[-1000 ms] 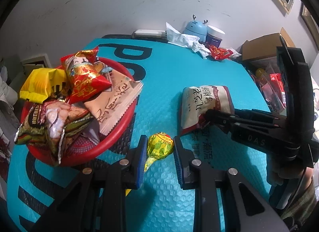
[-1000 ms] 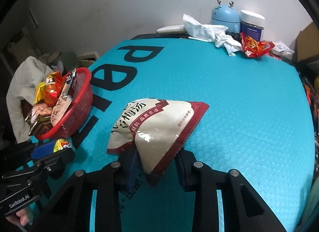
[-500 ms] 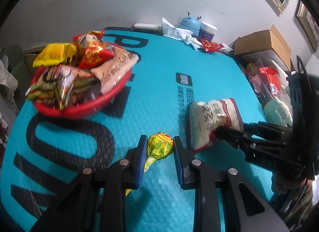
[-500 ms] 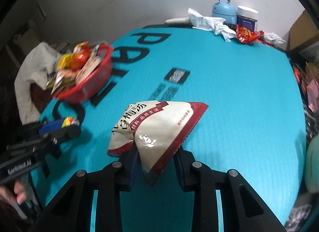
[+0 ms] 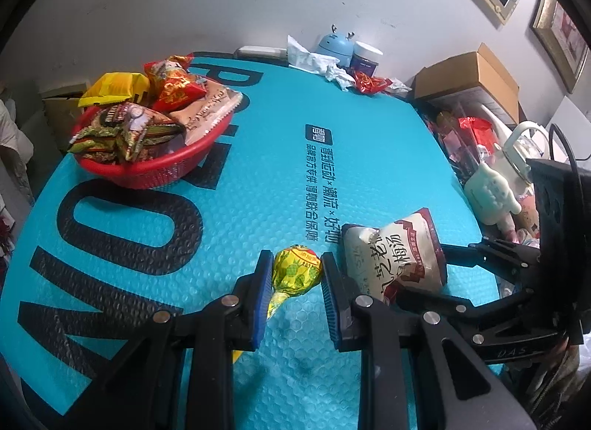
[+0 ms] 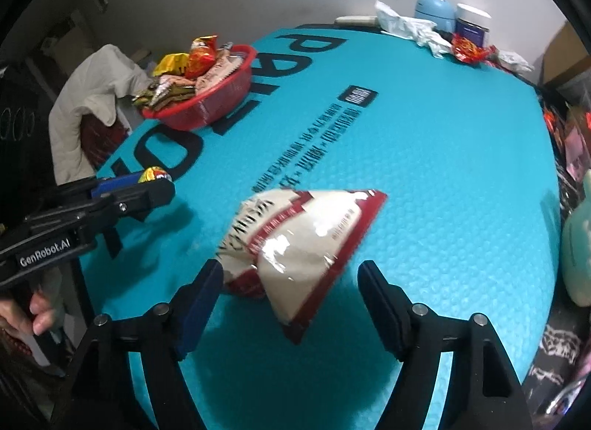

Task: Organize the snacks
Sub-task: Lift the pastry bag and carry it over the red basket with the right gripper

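Low in your left wrist view, the left gripper (image 5: 295,284) is clamped on a yellow wrapped candy (image 5: 295,272); Chinese print crosses the teal mat (image 5: 258,186), and the red basket (image 5: 155,171) of snacks sits upper left. At the bottom of your right wrist view, the right gripper (image 6: 290,295) has just been opening, pads clear of the white-and-red pouch (image 6: 295,241) between them. "GenRobot.AI" reads at left.

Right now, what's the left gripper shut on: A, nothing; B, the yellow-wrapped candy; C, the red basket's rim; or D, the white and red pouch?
B: in the left wrist view the left gripper has its blue pads pressed on either side of the yellow-wrapped candy.
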A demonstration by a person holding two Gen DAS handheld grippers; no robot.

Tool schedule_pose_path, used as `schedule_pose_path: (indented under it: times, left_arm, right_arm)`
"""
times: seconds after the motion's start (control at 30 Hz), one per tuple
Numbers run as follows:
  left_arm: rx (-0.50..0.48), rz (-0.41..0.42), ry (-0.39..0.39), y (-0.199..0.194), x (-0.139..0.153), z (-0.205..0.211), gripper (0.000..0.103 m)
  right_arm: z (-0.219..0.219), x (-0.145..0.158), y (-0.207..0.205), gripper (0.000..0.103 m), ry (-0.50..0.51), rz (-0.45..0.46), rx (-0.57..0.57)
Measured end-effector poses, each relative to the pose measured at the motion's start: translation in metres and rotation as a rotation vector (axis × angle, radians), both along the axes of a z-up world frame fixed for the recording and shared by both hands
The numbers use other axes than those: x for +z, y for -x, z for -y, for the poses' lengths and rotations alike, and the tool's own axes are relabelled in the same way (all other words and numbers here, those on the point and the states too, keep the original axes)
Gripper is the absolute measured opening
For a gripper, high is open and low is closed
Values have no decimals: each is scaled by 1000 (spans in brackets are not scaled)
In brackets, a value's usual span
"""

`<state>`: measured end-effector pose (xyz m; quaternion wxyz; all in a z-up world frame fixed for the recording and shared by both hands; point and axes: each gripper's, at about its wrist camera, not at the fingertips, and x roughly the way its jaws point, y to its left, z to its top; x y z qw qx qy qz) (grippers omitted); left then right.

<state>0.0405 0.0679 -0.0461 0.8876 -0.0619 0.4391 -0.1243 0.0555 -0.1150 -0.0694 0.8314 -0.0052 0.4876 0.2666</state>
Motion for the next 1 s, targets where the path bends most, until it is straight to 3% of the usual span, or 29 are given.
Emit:
schedule_pose_path:
  times: [0.33,0.5,0.6,1.0]
  left_arm:
    - [68,17,-3,5,3,-18,25]
    - [83,3,-1,6,-1,-23,25]
    - [88,-4,0,7,-2,-25,25]
    - [75,37,7,17,15,-20,25]
  right_arm:
    - [-34,-13,-16,82,70,8,30]
    - [-34,-15,-15,59,63,20,16]
    - [-34,-11,-12,54,66,38,19]
    - [-29,13,5,53,11,73,41]
